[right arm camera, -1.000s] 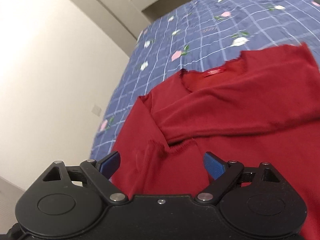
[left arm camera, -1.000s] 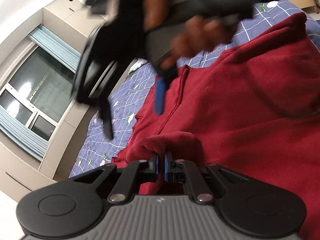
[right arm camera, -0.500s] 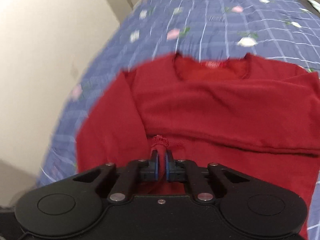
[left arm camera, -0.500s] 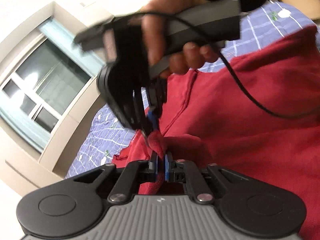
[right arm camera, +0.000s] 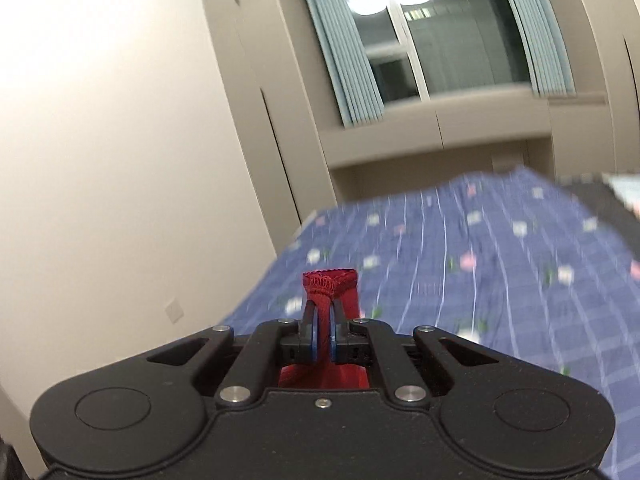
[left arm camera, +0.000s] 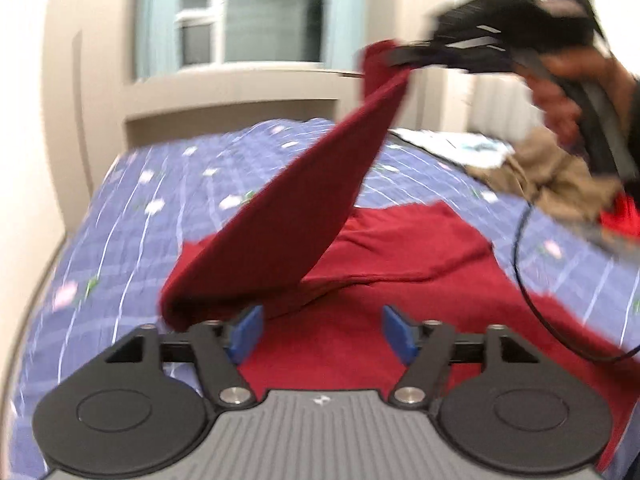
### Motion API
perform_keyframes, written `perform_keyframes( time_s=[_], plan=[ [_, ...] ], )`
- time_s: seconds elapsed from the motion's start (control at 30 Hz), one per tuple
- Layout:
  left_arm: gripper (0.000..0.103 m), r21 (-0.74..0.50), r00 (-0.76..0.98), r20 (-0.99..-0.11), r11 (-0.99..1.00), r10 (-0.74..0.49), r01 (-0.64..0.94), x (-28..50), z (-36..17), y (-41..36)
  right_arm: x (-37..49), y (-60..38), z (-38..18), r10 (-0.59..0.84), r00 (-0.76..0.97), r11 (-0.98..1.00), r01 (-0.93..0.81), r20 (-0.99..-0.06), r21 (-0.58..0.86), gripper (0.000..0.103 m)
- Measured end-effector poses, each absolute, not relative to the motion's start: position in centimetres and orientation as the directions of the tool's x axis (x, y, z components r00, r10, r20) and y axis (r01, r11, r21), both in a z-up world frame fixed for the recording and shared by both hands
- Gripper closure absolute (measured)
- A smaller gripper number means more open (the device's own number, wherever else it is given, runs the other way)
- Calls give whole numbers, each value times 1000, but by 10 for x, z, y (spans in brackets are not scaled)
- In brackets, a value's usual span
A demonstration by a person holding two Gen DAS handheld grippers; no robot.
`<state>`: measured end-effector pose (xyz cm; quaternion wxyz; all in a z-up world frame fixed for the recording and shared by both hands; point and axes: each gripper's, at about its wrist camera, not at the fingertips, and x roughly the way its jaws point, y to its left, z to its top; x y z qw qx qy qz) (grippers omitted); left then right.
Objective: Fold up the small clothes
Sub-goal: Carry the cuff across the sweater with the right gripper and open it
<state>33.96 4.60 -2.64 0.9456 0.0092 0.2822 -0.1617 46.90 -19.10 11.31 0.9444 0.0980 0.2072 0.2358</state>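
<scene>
Left wrist view: showing the left gripper (left arm camera: 322, 334) with its blue pads spreading, jaws opening, nothing pinched between them, only the dark red knit sweater (left arm camera: 400, 280) lying just below and ahead of the tips. Lying flat on the blue checked bedspread with small flowers (left arm camera: 160, 208), the sweater's body. Rising from just beside the left pad (left arm camera: 248, 330), up and away to the right, one long sleeve (left arm camera: 304, 208) of that sweater, pulled into a taut slanted strip. Gripping the sleeve's far end high at upper right, the right gripper (left arm camera: 404, 56), held by a blurred hand (left arm camera: 560, 80). Sitting well to the right of the tips, a crumpled tan garment (left arm camera: 552, 176) on the bed, with a black cable (left arm camera: 528, 280) trailing down across the red fabric.

Right wrist view: showing the right gripper (right arm camera: 323, 334) pressed together, pinching the stitched red cuff (right arm camera: 330, 282), which is poking up just past the fingertips. Stretching beyond and to the right, the bedspread (right arm camera: 500, 280); standing far ahead, a dark window with pale blue curtains (right arm camera: 420, 40).
</scene>
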Motion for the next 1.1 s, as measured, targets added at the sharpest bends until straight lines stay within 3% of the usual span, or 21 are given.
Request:
perform_keyframes(
  time_s=[0.13, 0.27, 0.47, 0.63, 0.73, 0.93, 1.0, 1.1],
  plan=[
    [15, -241, 797, -515, 946, -315, 218, 349, -18, 95, 456, -202, 123, 515, 819, 855, -474, -252, 210, 98],
    [13, -340, 821, -501, 935, -273, 103, 361, -14, 140, 442, -206, 118, 517, 827, 856, -500, -221, 129, 98],
    [13, -352, 796, -583, 934, -163, -67, 409, -22, 170, 464, -202, 106, 510, 816, 858, -502, -273, 104, 98],
    [13, -448, 793, -562, 893, -235, -52, 456, -31, 172, 480, -183, 117, 527, 814, 846, -529, -243, 65, 98],
    [13, -425, 779, -588, 903, -218, -68, 487, -38, 163, 487, -175, 132, 540, 817, 836, -548, -202, 21, 98],
    [25, -393, 730, -665, 906, -159, -160, 527, -66, 149, 488, -198, 140, 503, 852, 859, -511, -146, -22, 98],
    [27, -366, 723, -678, 914, -133, -175, 531, -74, 144, 492, -217, 123, 472, 866, 878, -479, -166, 2, 98],
    [37, -310, 693, -714, 932, -98, -187, 533, -86, 136, 492, -251, 82, 399, 881, 915, -401, -255, 48, 98]
  ],
)
